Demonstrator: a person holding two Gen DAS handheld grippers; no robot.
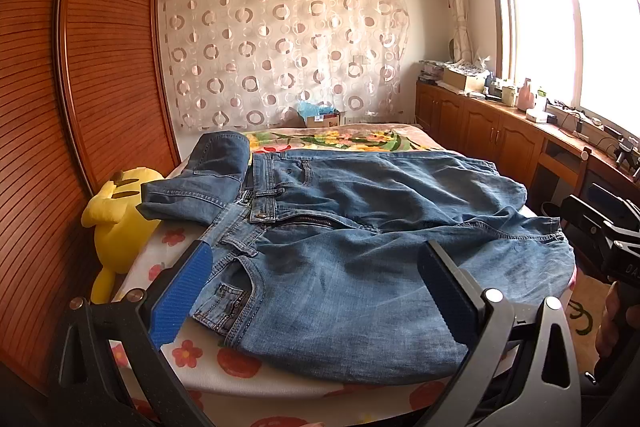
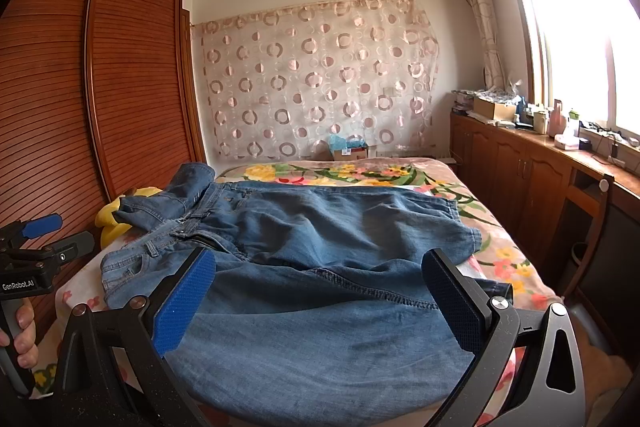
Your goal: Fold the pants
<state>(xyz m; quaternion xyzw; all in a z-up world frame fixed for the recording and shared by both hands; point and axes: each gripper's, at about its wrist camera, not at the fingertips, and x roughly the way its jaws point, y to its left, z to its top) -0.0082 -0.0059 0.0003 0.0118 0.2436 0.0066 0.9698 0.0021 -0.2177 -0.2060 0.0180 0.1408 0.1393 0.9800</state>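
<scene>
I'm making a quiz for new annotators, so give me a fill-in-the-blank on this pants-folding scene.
1. The jeans lie spread on the ____.
2. The plush toy beside the waistband is ____ in colour.
3. Both the left hand-held gripper and the right hand-held gripper are ____, holding nothing.
4. The zipper of the jeans is ____.

Missing words: bed; yellow; open; open
</scene>
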